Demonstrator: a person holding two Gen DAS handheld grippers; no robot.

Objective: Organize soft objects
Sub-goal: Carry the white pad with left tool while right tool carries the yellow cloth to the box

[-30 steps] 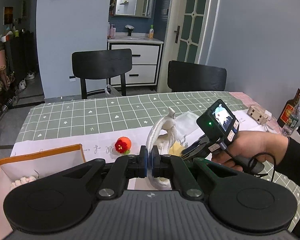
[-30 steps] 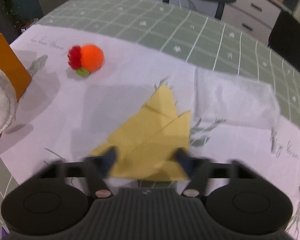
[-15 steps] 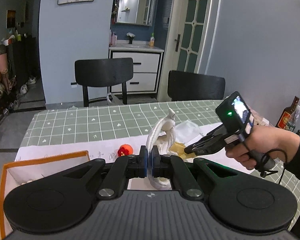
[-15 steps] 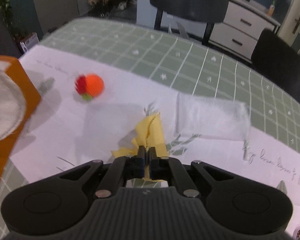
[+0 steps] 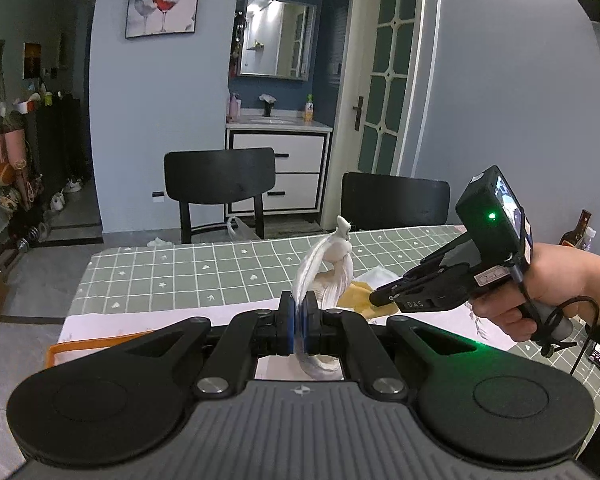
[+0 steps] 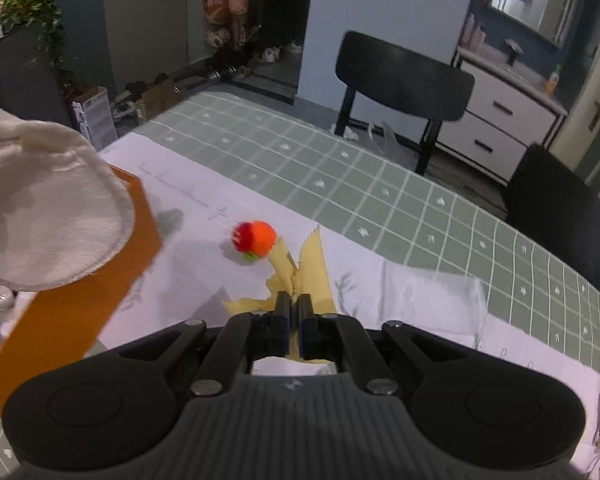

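Observation:
My left gripper (image 5: pixel 299 322) is shut on a white cloth (image 5: pixel 324 270) and holds it up above the orange box (image 5: pixel 80 348). The same white cloth (image 6: pixel 48 216) hangs at the left of the right wrist view, over the orange box (image 6: pixel 84 300). My right gripper (image 6: pixel 295 320) is shut on a yellow cloth (image 6: pixel 312 272) and holds it above the white table sheet; it also shows in the left wrist view (image 5: pixel 384 298) with the yellow cloth (image 5: pixel 360 300). An orange and red soft ball (image 6: pixel 256 238) lies on the sheet.
A folded white cloth (image 6: pixel 428 300) lies on the sheet (image 6: pixel 204 264) to the right. The green checked tablecloth (image 6: pixel 380 184) covers the table. Two black chairs (image 5: pixel 220 184) stand at the far side. A brown bottle (image 5: pixel 576 236) stands at the right edge.
My right gripper closed on the yellow cloth and lifted it off the sheet. My left gripper rose with the white cloth.

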